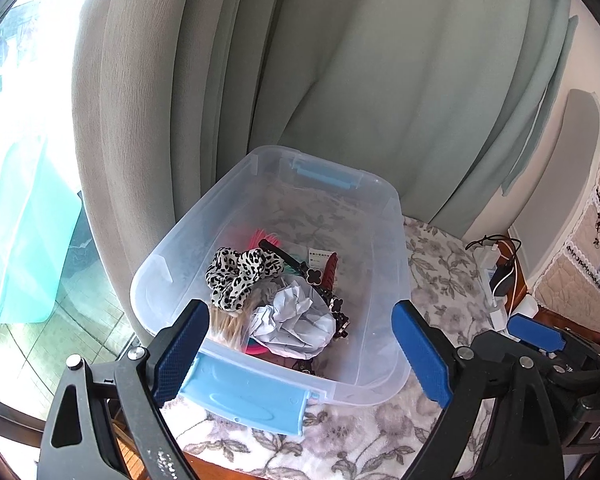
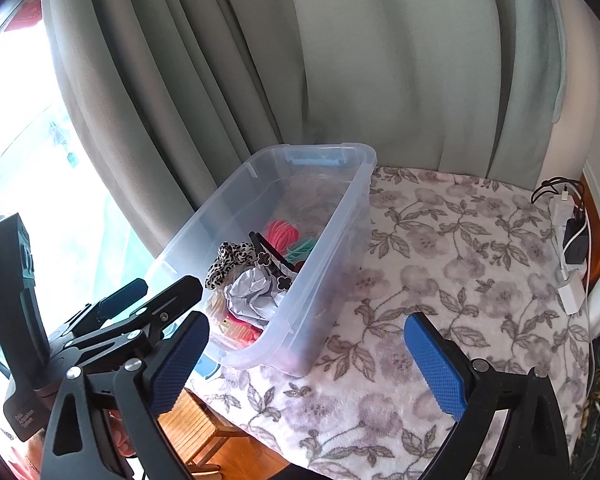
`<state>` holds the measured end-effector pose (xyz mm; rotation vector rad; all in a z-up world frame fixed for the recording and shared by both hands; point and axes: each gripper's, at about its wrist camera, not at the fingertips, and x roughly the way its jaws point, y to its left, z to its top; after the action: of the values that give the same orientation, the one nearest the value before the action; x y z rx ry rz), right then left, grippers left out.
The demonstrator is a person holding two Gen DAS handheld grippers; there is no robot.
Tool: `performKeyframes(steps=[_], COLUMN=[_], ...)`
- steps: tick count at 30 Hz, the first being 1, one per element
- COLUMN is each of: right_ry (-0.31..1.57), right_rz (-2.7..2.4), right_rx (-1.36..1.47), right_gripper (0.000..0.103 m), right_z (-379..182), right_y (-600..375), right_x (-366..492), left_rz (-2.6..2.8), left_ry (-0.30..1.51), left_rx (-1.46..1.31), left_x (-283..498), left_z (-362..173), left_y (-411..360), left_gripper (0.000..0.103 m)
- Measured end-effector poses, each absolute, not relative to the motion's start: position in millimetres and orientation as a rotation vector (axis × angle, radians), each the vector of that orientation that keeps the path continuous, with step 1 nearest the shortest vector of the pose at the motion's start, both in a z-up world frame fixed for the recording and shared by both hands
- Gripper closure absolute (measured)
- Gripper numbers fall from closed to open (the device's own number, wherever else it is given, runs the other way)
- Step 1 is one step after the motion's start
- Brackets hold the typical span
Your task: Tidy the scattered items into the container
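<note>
Both claws, left (image 1: 300, 344) and right (image 2: 306, 360), are spread wide and empty before the clear bin (image 2: 352, 220) on the flowered blanket (image 2: 460, 240), its scrunchie (image 1: 236, 272) and crumpled paper (image 1: 296, 316) already inside; the blanket is best scanned for strays.

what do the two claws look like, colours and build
Both look alike: the left claw and right claw have black angular plastic arms with silver pivot bolts, each ending in flat blue fingers with a fine knurled texture. A black body carries white lettering.
</note>
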<state>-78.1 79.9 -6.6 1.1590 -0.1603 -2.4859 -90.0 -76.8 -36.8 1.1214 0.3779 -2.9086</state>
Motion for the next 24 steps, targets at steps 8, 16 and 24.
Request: performKeyframes(steps=[8, 16, 24], right_ry=[-0.147, -0.118, -0.09], right_rz=[-2.493, -2.488, -2.487], right_rx=[1.171, 1.177, 1.188], right_gripper=[0.003, 0.003, 0.003], right_z=[-8.8, -10.0, -11.2], right_y=[76.1, 70.8, 68.7], right_x=[-79.6, -79.0, -79.4], left_rz=[-2.92, -2.929, -2.916], left_ry=[0.361, 0.396, 0.378], left_rx=[1.114, 1.136, 1.117], left_x=[-84.8, -81.7, -77.4], left_z=[-32.8, -36.0, -37.6], left_y=[-79.1, -85.9, -87.2], left_gripper=[0.01, 0.01, 0.01])
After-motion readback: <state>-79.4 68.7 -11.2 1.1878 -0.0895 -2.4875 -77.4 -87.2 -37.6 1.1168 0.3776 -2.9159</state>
